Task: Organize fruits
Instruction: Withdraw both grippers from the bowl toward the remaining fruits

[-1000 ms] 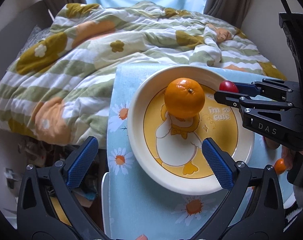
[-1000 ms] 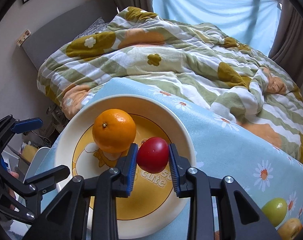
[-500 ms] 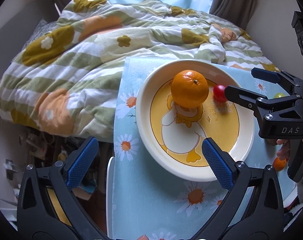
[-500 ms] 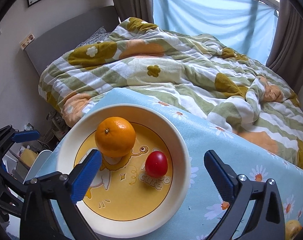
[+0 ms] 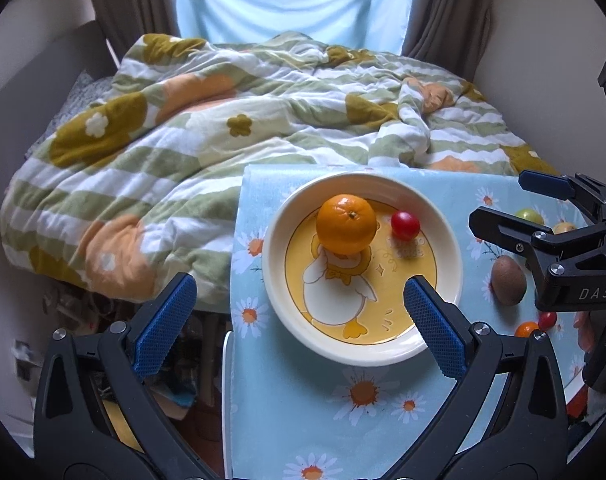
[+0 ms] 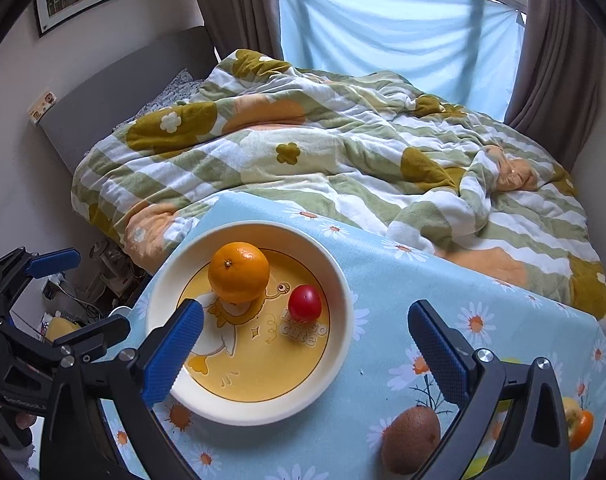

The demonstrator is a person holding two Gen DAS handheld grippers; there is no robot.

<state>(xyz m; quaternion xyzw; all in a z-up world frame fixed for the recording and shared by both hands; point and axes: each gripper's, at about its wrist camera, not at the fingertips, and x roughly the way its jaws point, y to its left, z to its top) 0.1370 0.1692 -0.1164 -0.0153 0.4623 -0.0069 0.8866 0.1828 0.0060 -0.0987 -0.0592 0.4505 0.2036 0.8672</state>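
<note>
A cream plate (image 5: 287, 304) (image 6: 343, 344) with a yellow duck print sits on the blue daisy tablecloth. On it lie an orange (image 5: 346, 224) (image 6: 239, 272) and a small red tomato (image 5: 405, 225) (image 6: 304, 303). My left gripper (image 5: 301, 326) is open and empty, near the plate's front. My right gripper (image 6: 303, 356) is open and empty, raised above the plate's right side; it also shows in the left wrist view (image 5: 503, 204). A brown kiwi (image 5: 508, 280) (image 6: 411, 442) lies right of the plate.
More fruit lies at the table's right: a green one (image 5: 529, 213), a yellow one (image 5: 565, 227), small orange (image 5: 526, 329) and red (image 5: 547, 319) ones, an orange fruit (image 6: 581, 428). A bed with a flowered quilt (image 5: 223, 128) stands behind the table. The table's left edge (image 5: 233, 280) drops off.
My right gripper opened and let go of the red tomato onto the plate, then drew back to the right and up. The left gripper pulled back a little.
</note>
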